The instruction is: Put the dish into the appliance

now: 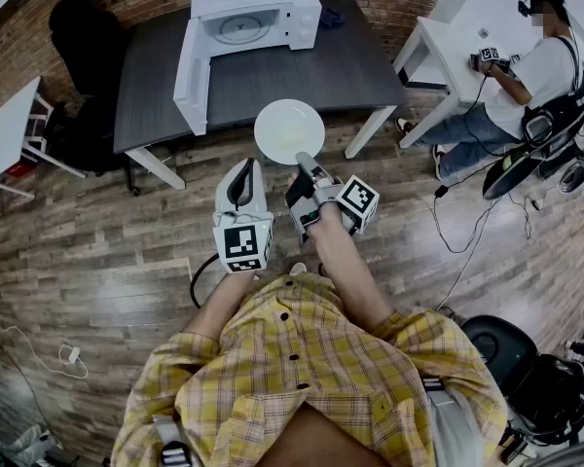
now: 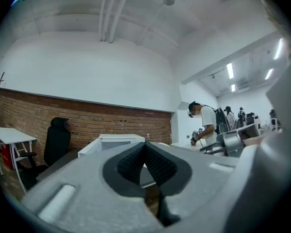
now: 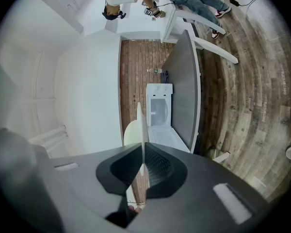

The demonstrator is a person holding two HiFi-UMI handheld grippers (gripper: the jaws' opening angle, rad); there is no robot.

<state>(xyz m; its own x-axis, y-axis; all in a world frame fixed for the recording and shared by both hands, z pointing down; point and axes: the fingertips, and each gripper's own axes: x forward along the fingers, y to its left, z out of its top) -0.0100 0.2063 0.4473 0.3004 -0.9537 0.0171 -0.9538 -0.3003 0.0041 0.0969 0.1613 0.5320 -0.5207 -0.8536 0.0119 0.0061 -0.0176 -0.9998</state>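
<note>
We pinch plate [image 1: 289, 130] rim in right gripper [image 1: 305, 173]; left gripper [image 1: 243, 169] jaws together, empty. Risk: thin hold lets plate tilt, slip, or clip microwave door [image 1: 190, 74].

Operator wears a yellow plaid shirt [image 1: 311, 377] with dark buttons, its sleeves apparently short. Shell of the left gripper [image 1: 242, 171] is pale grey, that of the right gripper [image 1: 303, 171] darker. Each carries a black-and-white marker cube [image 1: 243, 244].

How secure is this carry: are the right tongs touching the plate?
Touching. The right gripper view shows the right tongs clamped on the plate, seen edge-on between them.
</note>
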